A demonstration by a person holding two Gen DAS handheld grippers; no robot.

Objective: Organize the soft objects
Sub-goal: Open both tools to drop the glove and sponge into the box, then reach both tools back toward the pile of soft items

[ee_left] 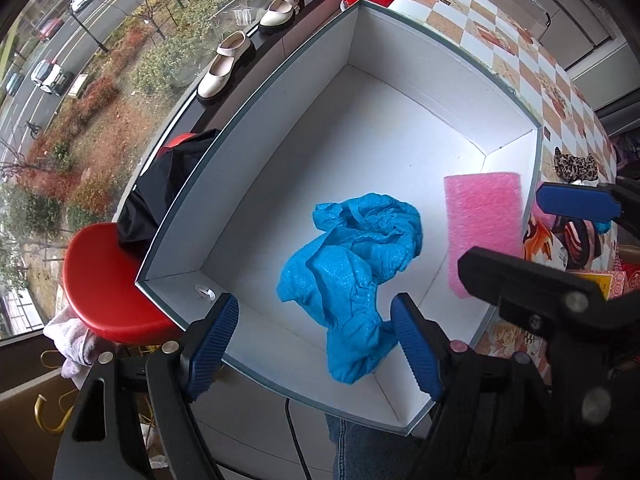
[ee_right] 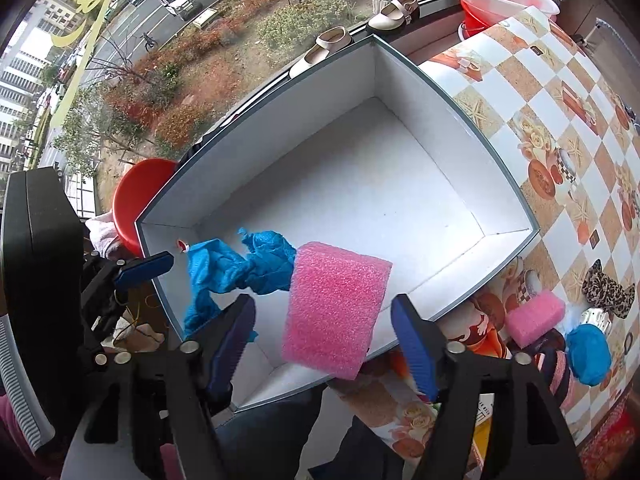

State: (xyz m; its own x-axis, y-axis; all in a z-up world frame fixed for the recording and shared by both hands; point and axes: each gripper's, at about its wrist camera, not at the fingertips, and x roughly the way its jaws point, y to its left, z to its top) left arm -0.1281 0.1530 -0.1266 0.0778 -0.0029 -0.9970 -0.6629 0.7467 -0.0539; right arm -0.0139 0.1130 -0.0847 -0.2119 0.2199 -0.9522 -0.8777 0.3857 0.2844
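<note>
The right tongs [ee_right: 324, 344] stand wide apart with nothing clamped. Between their blue pads, touching neither, is a pink foam block [ee_right: 334, 308], tilted, over the near edge of the white box [ee_right: 504, 184]; I cannot tell whether it rests on the rim or is dropping in. It looks very light and springy. It should squash a little under a pinch and recover, so a grip across its two broad faces near the middle ought to hold without slipping.

The left tongs [ee_left: 314, 340] are also spread apart and empty, poised over the near end of the box. Just ahead of them, reaching between the pads, lies a crumpled blue cloth [ee_left: 352, 268] on the box floor. It is limp and thin with no fixed shape. A pinch on a raised fold near the bunched middle would likely lift most of it, whereas a corner would let the rest trail.

Farther off, to the right of the right tongs, more soft things wait on the table [ee_right: 560, 92]: a smaller pink foam piece [ee_right: 534, 318], a blue bundle [ee_right: 590, 354] and a leopard-print scrunchie [ee_right: 608, 288], near one another. All look light and easy to crush.
</note>
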